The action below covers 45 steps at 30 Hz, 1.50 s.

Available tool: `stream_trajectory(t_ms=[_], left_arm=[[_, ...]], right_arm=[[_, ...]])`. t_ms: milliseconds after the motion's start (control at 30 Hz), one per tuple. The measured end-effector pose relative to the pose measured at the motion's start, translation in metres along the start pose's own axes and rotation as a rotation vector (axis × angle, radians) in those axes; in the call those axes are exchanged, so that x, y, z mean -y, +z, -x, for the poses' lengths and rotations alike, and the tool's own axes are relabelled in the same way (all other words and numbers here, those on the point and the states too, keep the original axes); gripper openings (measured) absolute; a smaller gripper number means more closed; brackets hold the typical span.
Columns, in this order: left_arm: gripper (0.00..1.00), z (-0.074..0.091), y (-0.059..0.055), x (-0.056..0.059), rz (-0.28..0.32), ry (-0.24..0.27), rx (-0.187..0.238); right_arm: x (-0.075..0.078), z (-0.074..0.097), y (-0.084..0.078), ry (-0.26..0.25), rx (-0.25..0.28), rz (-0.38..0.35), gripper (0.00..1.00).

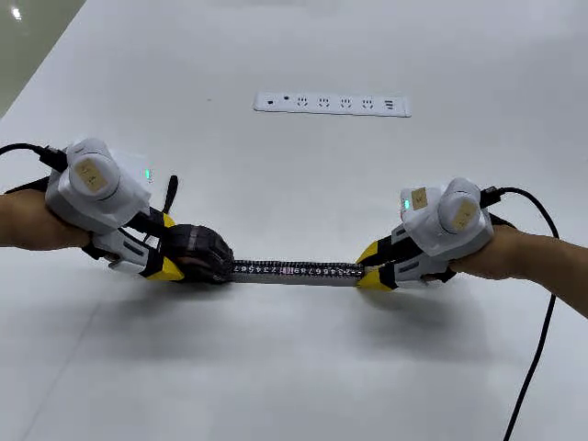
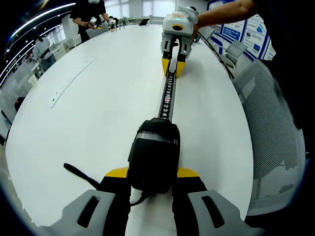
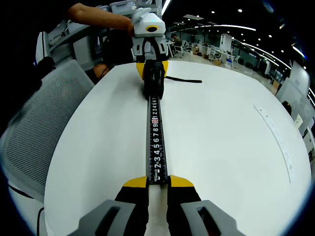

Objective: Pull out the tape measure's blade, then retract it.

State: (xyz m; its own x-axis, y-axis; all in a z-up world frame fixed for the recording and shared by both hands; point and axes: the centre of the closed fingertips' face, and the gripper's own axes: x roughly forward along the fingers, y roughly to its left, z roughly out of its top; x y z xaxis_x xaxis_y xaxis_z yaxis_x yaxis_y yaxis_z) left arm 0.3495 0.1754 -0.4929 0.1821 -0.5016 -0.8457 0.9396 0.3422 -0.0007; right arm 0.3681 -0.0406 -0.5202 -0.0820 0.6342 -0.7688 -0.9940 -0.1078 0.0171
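Head view, left gripper (image 1: 169, 246) jaws clamp tape measure (image 1: 198, 254), right gripper (image 1: 370, 266) pinches blade (image 1: 294, 269)

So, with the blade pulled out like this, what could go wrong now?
The right hand-held gripper pinches only the very tip of the blade; if it slips, the blade may whip back into the case. The left hand-held gripper grips just the case's rear, so a harder pull might twist it loose.

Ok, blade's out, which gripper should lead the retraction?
Right, probably: the right gripper pinches the blade at its free end and can walk it back, while the left gripper clamps the case as anchor.
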Motion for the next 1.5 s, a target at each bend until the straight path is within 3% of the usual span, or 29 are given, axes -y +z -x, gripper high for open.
stream_trajectory(t_ms=[867,1500], left_arm=[[0.27,-0.001,0.000,0.002,-0.001,-0.004,-0.006],[0.27,-0.004,0.002,0.004,-0.014,0.001,-0.021]], right_arm=[[0.004,0.030,-0.040,-0.020,-0.070,-0.012,0.09],[0.001,0.032,-0.041,-0.022,-0.095,0.009,0.10]])
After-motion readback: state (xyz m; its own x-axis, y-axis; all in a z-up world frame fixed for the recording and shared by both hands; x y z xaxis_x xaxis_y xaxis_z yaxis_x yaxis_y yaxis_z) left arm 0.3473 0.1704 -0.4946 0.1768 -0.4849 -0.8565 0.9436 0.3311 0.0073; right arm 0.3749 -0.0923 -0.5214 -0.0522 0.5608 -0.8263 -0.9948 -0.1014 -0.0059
